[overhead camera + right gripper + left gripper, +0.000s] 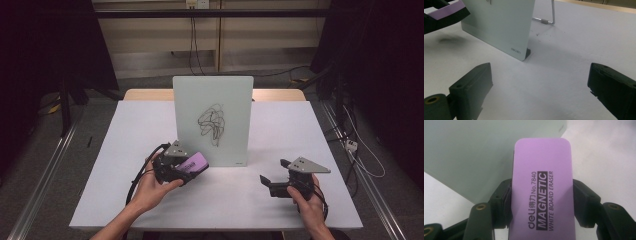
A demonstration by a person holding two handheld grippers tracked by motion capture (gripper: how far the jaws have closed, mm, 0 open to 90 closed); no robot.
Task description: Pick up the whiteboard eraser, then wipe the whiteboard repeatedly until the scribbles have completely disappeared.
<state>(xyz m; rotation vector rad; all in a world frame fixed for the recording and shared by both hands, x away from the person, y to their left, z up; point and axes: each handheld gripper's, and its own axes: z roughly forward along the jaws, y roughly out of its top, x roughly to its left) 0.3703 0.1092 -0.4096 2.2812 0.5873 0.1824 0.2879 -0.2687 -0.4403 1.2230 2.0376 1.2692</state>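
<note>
The purple magnetic whiteboard eraser point(542, 192) sits clamped between the jaws of my left gripper point(186, 167), which press on its two long sides with the printed label facing the camera — it is held just off the desk point(125, 150), near the lower left corner of the whiteboard point(212, 100). That board stands upright near the middle of the desk on a wire stand point(550, 15), and a black scribble point(211, 124) tangles across its face. In the right gripper view the eraser's purple edge point(447, 11) shows at the top left, beside the board's lower edge. My left hand point(150, 190) wraps the gripper from below. My right gripper point(272, 184) rests lower right on the desk, well apart from the board — its jaws stand wide apart with nothing between them, and my right hand point(310, 205) holds it from behind.
</note>
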